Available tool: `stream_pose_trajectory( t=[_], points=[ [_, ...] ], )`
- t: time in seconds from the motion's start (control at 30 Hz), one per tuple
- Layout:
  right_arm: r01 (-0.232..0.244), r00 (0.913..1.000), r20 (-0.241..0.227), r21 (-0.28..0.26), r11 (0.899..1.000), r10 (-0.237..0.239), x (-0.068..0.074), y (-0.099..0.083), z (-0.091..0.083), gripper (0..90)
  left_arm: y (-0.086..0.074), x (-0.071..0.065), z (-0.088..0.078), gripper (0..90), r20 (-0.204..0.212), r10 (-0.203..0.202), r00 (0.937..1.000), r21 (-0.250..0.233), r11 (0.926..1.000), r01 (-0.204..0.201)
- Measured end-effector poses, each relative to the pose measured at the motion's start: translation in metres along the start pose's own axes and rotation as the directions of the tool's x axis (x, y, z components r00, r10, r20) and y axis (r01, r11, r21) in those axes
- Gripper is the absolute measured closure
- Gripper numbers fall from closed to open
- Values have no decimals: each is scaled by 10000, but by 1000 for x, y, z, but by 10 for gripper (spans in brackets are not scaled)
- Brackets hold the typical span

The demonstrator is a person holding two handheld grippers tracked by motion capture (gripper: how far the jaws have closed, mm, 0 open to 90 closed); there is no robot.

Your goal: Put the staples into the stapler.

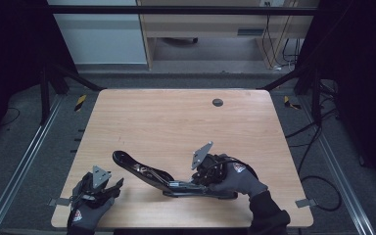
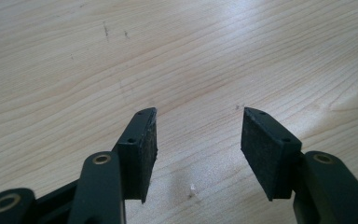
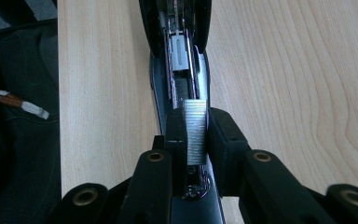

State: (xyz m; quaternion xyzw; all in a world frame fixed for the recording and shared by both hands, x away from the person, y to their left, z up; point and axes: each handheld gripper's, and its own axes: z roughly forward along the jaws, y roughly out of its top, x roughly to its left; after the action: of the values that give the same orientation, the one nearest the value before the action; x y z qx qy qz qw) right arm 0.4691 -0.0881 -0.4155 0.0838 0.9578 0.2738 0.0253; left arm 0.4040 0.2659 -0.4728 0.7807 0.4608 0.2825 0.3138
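Loading a black, long-bodied desk stapler (image 1: 176,181) with its top arm swung open appears to be the step in hand: the right tongs (image 3: 196,135) hold a silvery strip of staples (image 3: 196,133) directly over the stapler's open metal channel (image 3: 182,60). The stapler lies on the pale wooden surface (image 1: 176,122) near its front edge, its opened arm pointing away towards the left, its base under the right gloved hand (image 1: 235,178).

The right tongs stand narrowly apart, clamped on the staple strip, one pad on each flat side (the strip stands on edge between them, roughly in line with the channel). Seen from the high view, the right tongs (image 1: 206,172) sit at the rear end of the stapler.

The left tongs (image 2: 198,140) are about half apart with nothing between the pads, only bare wood beneath them; in the high view they (image 1: 115,188) rest near the front left corner, well apart from the stapler.

By judgement, the next move calls for lowering the strip squarely into the channel, legs down, then letting go gently; a tilt could jam or break the strip.
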Motion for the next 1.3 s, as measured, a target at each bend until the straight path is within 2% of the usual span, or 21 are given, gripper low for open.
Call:
stream_pose_trajectory(
  t=[0.83,1.3],
  points=[
    [439,9987,-257,347,9984,-430,-2,2,12,783,0,0,0,454,5,-32,10000,11,10000,32],
    [517,9982,-325,498,9974,-501,-1,3,16,783,0,0,0,454,2,-31,10000,16,10000,31]
  ],
)
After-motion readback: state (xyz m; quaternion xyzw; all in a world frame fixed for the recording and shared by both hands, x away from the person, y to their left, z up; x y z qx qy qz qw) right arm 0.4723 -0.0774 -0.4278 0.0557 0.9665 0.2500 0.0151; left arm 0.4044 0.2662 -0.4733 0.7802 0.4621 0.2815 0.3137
